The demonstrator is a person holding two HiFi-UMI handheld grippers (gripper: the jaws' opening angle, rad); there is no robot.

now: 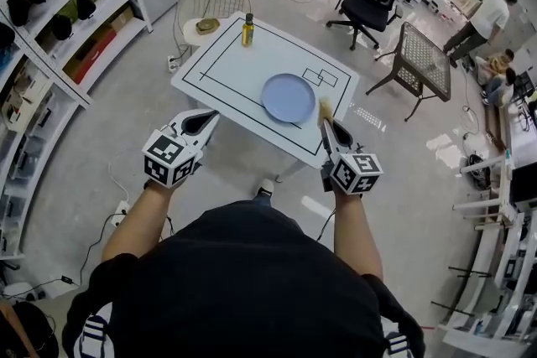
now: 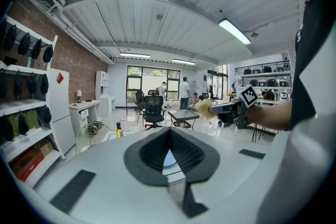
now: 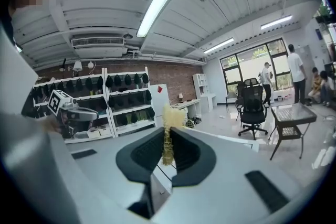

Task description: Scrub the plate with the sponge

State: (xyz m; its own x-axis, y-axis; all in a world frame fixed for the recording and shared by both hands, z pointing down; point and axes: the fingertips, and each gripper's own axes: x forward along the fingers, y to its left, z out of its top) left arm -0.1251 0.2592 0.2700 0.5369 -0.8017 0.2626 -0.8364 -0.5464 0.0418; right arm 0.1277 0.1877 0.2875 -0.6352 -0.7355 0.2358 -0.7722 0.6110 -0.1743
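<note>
As I judge it, the scrubbing has not yet begun. The right gripper [image 1: 325,125] holds the yellow sponge [image 1: 324,106] pinched between its jaws, raised in the air and apparently not touching anything. The left gripper [image 1: 203,122] has its jaws fully together, with nothing between them. The blue plate [image 1: 288,97] lies flat on the white table [image 1: 226,63], just ahead of the right gripper and slightly to its left, and it looks empty. The next move calls for lowering the sponge onto the plate's face with gentle pressure, because the plate may slide. Far ahead of the left gripper stands a bottle [image 1: 247,29] with yellowish liquid inside.
</note>
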